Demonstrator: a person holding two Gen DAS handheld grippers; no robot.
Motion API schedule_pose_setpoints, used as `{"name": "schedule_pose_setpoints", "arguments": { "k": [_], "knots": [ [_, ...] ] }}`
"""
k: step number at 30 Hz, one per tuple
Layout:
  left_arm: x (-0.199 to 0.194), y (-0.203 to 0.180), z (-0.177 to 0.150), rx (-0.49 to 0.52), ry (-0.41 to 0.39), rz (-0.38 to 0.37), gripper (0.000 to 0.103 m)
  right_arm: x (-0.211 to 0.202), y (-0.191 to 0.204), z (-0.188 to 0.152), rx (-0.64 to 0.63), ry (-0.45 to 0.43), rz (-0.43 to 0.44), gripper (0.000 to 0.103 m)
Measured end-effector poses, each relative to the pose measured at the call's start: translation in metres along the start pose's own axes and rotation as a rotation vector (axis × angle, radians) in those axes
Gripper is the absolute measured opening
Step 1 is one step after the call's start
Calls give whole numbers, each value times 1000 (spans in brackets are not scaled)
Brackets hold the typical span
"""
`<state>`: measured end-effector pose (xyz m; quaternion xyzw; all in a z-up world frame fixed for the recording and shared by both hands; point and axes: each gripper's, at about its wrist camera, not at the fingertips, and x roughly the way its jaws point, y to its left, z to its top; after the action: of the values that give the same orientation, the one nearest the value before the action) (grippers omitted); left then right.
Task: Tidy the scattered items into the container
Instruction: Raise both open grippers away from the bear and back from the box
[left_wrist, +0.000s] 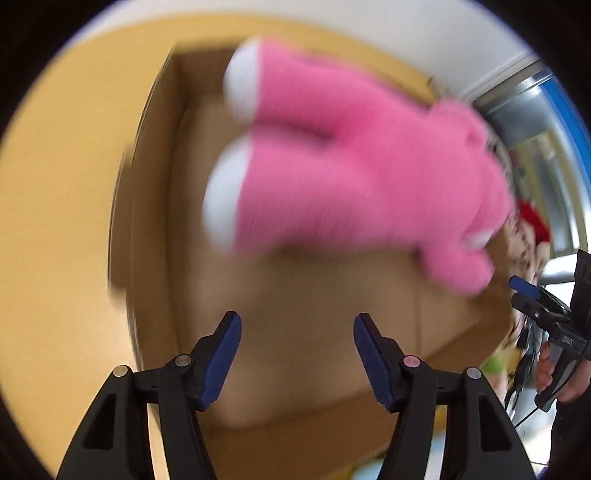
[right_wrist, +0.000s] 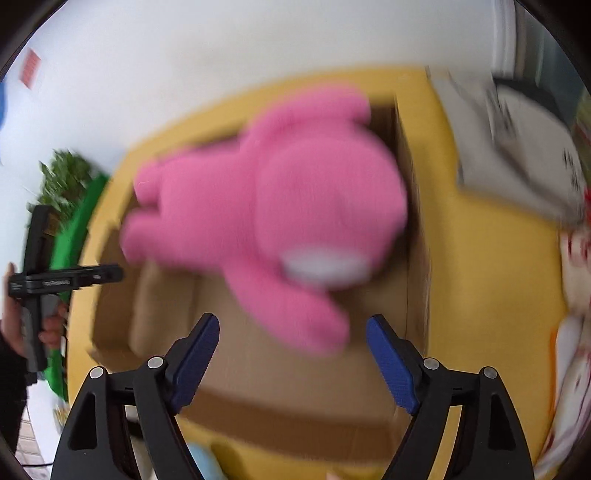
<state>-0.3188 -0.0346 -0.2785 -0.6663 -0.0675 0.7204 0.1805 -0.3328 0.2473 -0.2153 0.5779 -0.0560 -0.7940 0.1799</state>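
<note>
A pink plush toy (left_wrist: 343, 162) with white foot pads is blurred over the open cardboard box (left_wrist: 295, 325). It also shows in the right wrist view (right_wrist: 273, 218), over the same box (right_wrist: 258, 365); whether it rests on the box floor I cannot tell. My left gripper (left_wrist: 297, 350) is open and empty, just short of the toy above the box. My right gripper (right_wrist: 291, 354) is open and empty, close to the toy's arm. The right gripper also shows at the right edge of the left wrist view (left_wrist: 524, 295). The left gripper also shows at the left of the right wrist view (right_wrist: 107, 273).
The box stands on a yellow tabletop (right_wrist: 480, 277). White and red soft items (right_wrist: 576, 295) lie at the right, a grey-white item (right_wrist: 517, 155) at the back right. A green object (right_wrist: 74, 236) and a plant (right_wrist: 66, 173) are at the left.
</note>
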Motion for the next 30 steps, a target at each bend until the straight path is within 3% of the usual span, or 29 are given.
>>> {"name": "schedule_pose_setpoints", "arguments": {
  "k": [4, 10, 13, 21, 25, 28, 30],
  "knots": [
    [10, 13, -41, -19, 78, 12, 63, 26, -4, -45, 60, 139, -79, 85],
    [16, -2, -72, 79, 112, 91, 63, 36, 14, -74, -18, 220, -196, 86],
    [19, -6, -92, 109, 134, 136, 63, 36, 18, -88, -9, 253, -207, 86],
    [14, -9, -137, 96, 153, 145, 63, 31, 30, -135, 4, 309, -213, 87],
    [-17, -8, -144, 30, 60, 100, 63, 19, 34, -146, 54, 291, -152, 90],
    [-64, -12, -153, 36, -66, 71, 63, -20, 48, -146, 80, 170, -90, 99],
    [-103, -22, -159, 37, -168, 65, 65, -45, 61, -146, 61, 93, -94, 103]
  ]
}}
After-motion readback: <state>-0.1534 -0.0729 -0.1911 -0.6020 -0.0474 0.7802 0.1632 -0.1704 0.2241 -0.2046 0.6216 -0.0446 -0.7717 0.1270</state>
